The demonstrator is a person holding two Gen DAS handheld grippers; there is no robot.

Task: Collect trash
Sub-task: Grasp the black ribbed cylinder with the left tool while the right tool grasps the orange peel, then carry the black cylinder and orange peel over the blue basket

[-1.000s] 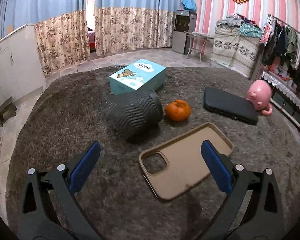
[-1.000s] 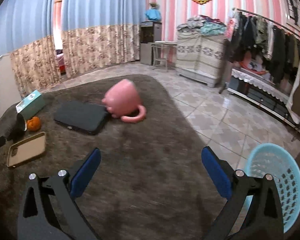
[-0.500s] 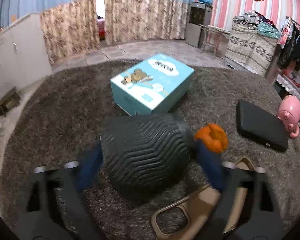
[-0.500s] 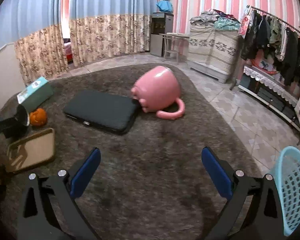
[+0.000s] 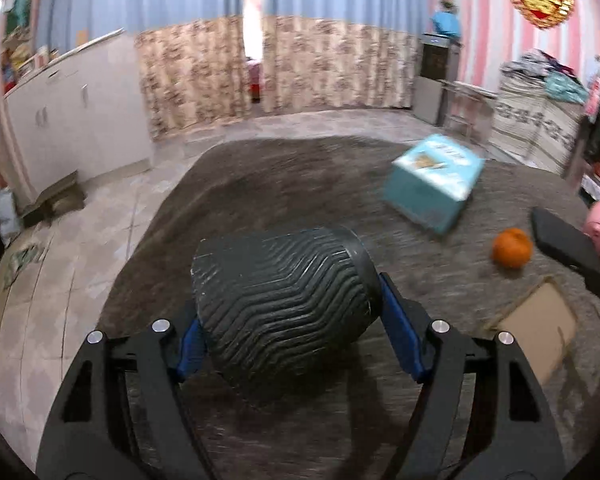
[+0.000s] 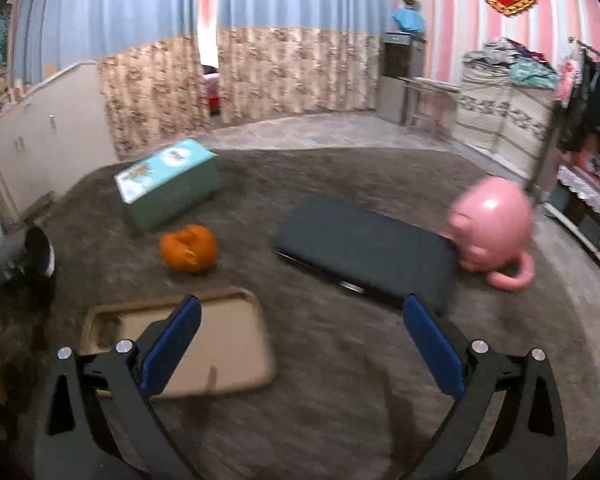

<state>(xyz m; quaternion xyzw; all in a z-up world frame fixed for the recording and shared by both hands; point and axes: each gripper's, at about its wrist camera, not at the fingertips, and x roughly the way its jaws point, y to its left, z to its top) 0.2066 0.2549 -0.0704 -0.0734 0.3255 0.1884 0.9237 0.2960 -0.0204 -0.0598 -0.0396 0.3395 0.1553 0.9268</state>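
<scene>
My left gripper is shut on a dark ribbed bin that lies on its side between the blue pads, just above the brown carpet. That bin's rim shows at the left edge of the right wrist view. An orange peel lies on the carpet, also visible from the left wrist as the same orange peel. My right gripper is open above the carpet, its left finger over a tan phone case.
A teal box lies beyond the peel. A black case and a tipped pink mug lie ahead to the right. White cabinets and tiled floor are on the left, a clothes rack on the right.
The left gripper went forward around the bin, closed on it and swung left with it. The right gripper swung left, from the blue basket side to over the phone case.
</scene>
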